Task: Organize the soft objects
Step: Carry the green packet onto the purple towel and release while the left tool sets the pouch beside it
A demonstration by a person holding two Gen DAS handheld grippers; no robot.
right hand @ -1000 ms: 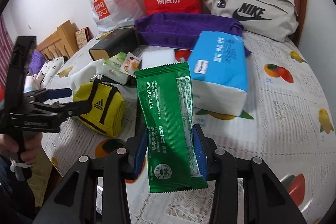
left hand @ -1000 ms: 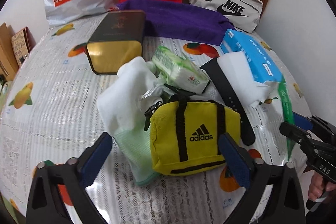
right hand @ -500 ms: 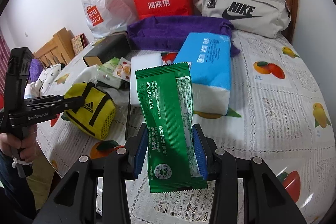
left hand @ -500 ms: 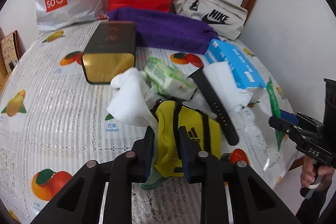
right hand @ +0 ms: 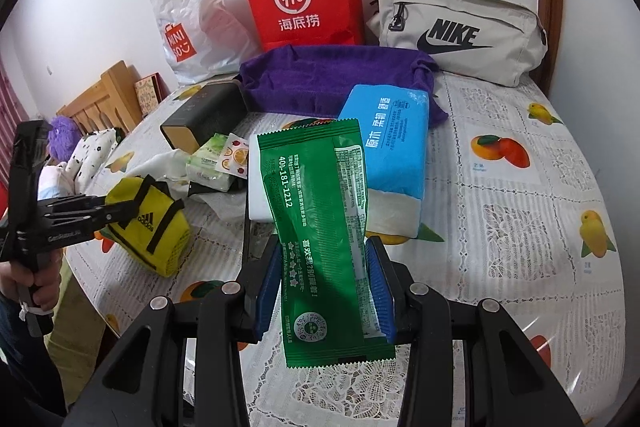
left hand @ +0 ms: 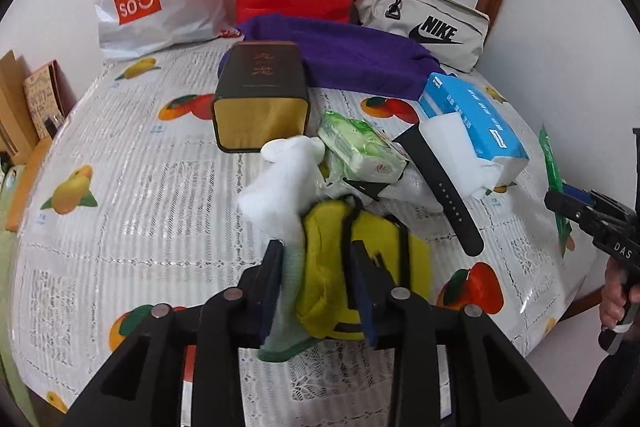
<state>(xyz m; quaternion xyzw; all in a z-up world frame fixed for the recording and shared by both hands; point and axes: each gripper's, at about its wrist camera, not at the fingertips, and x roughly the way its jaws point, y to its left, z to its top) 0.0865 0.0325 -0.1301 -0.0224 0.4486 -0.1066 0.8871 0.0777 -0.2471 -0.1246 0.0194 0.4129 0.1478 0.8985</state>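
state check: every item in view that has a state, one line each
left hand-held gripper: shut on yellow Adidas bag and white cloth
right hand-held gripper: shut on green packet
yellow Adidas bag: pinched at one end, squashed
white cloth: crumpled, caught in the same grip
green packet: sealed, held upright
Nike pouch: zipped shut
blue tissue pack: lying flat
dark tin: on its side
purple towel: bunched

The left gripper (left hand: 316,283), wide open a second ago, closed on the yellow pouch (left hand: 332,267) and raised it toward twelve o'clock.
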